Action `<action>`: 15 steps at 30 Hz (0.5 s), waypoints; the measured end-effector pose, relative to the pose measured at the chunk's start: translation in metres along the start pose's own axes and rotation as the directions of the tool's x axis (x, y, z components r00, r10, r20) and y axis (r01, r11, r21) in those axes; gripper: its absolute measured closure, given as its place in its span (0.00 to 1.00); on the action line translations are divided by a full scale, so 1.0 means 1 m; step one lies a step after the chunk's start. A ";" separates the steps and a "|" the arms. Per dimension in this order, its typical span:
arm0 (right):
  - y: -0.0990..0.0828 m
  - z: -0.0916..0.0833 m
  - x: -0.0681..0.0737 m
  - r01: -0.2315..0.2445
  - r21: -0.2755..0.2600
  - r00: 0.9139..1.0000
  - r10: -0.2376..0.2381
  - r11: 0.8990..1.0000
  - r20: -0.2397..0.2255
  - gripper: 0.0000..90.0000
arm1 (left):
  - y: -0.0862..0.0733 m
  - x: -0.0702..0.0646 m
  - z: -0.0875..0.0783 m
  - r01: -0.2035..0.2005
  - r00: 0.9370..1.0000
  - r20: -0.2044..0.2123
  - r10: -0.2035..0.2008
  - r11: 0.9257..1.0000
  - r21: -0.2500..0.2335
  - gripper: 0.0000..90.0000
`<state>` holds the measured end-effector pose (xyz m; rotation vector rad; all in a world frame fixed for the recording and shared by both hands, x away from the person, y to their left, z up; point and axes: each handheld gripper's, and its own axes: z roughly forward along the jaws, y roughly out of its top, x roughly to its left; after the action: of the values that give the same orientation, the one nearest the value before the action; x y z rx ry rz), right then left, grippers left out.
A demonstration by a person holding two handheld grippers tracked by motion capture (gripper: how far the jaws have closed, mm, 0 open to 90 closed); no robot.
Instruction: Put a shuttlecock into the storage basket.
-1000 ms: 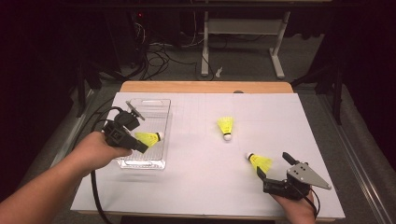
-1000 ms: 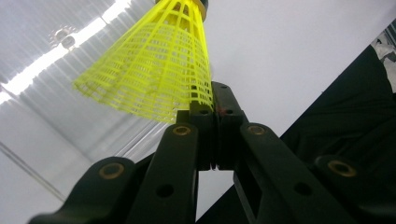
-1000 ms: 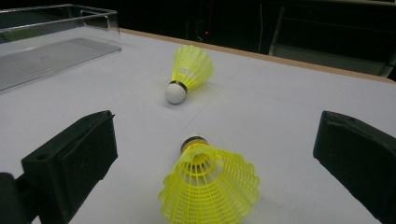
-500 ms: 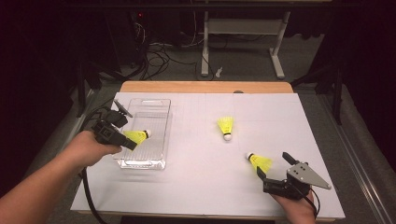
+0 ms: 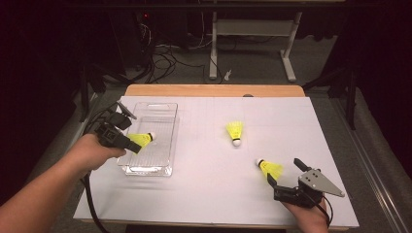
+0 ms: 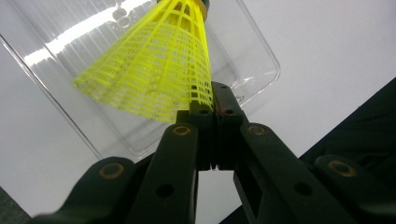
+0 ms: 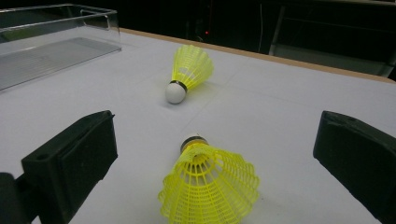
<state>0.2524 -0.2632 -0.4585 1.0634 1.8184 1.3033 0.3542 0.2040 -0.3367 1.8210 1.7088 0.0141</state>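
Note:
My left gripper (image 5: 136,146) is shut on the skirt rim of a yellow shuttlecock (image 5: 142,139), holding it over the left side of a clear plastic tray (image 5: 162,106). In the left gripper view the jaws (image 6: 215,100) pinch the mesh skirt (image 6: 154,70), cork pointing away, with the tray (image 6: 254,58) below. My right gripper (image 5: 284,171) stands open at the front right. A second shuttlecock (image 5: 269,168) lies on the table between its jaws, untouched; the right gripper view shows it (image 7: 208,186) skirt-first between the wide pads (image 7: 79,154).
A third shuttlecock (image 5: 234,131) lies mid-table on the white sheet (image 5: 291,126), cork toward me, and appears beyond the right jaws (image 7: 189,70). The tray's near corner (image 7: 100,23) sits far left there. Dark floor, cables and a desk frame (image 5: 252,34) lie beyond the table.
My left hand has carried the shuttlecock a little to the left, toward the tray's left edge. The right gripper and the other two shuttlecocks have stayed put.

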 end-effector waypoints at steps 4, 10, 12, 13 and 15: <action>0.000 0.000 0.001 0.001 0.001 1.000 -0.001 1.000 -0.003 0.00 | 0.007 -0.002 -0.001 0.002 1.000 -0.010 -0.002 1.000 -0.008 0.98; 0.000 0.000 0.000 -0.001 -0.001 1.000 0.001 1.000 -0.002 0.00 | 0.015 -0.003 0.005 0.011 1.000 -0.025 -0.012 1.000 -0.010 0.98; 0.000 0.000 0.000 -0.003 -0.002 1.000 0.003 1.000 -0.002 0.00 | 0.016 -0.003 0.008 0.013 0.999 -0.031 -0.013 1.000 -0.004 0.98; 0.000 0.000 -0.001 -0.002 -0.002 1.000 0.002 1.000 -0.002 0.00 | 0.017 -0.003 0.009 0.016 0.999 -0.032 -0.016 1.000 -0.007 0.98; 0.000 0.000 -0.001 -0.002 -0.003 1.000 0.002 1.000 -0.002 0.00 | 0.019 -0.004 0.011 0.013 0.999 -0.038 -0.013 1.000 -0.003 0.98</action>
<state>0.2530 -0.2636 -0.4585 1.0631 1.8171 1.3081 0.3751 0.1970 -0.3351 1.8179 1.7460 0.0459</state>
